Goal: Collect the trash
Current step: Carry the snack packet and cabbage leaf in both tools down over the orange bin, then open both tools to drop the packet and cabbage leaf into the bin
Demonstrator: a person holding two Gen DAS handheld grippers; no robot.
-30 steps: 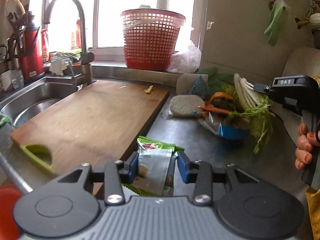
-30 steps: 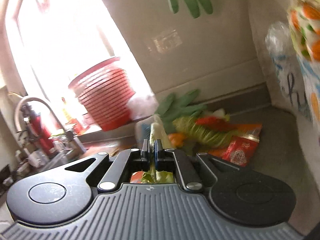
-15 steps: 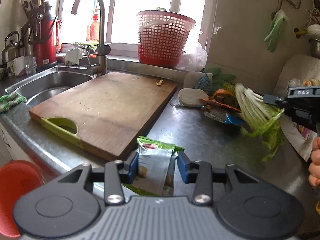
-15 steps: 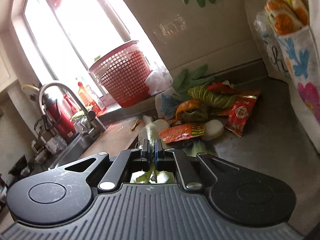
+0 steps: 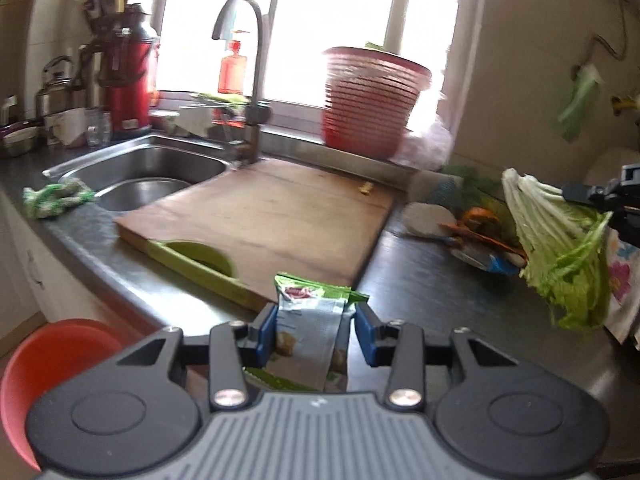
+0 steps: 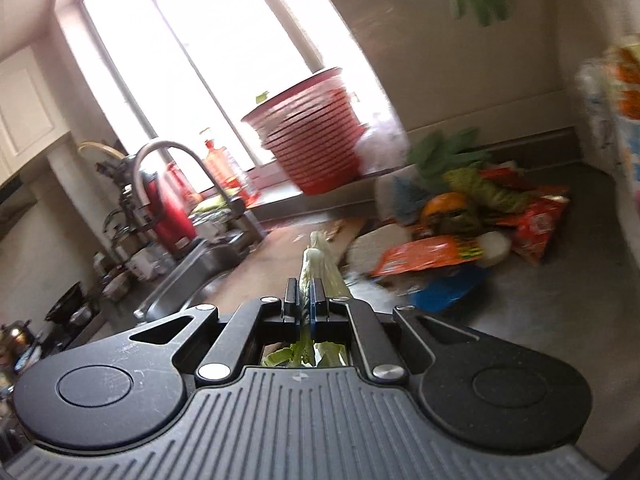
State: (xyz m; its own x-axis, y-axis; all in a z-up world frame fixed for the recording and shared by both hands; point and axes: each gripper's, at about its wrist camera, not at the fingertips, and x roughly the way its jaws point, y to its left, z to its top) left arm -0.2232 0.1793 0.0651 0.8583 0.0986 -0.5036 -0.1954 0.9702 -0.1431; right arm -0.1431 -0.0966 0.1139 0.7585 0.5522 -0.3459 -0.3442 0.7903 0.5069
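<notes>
From the left wrist view, the left gripper was clamped on a green-and-silver snack wrapper, the blue pads pressing its two side edges. The wrapper stood between the jaws with its long axis running forward and upward along the fingers, its torn top ahead of the tips. Ahead of the jaws lay the wooden cutting board, and beyond it the red mesh basket on the sill. Below and to the left of the jaws, off the edge of the counter, sat an orange-red bin, the likeliest place for the trash. It lay nearer this gripper than the other. Far to the right of the jaws hung a cabbage leaf from the right gripper.

From the right wrist view, the right gripper was clenched tight on the cabbage leaf, whose white stalk pointed straight ahead along the fingers while the green frill showed behind the jaws. Ahead and to the right lay the remaining pile of wrappers on the counter. The bin was not visible here, so the leaf's carry would probably need a swing toward the left hand's side.
</notes>
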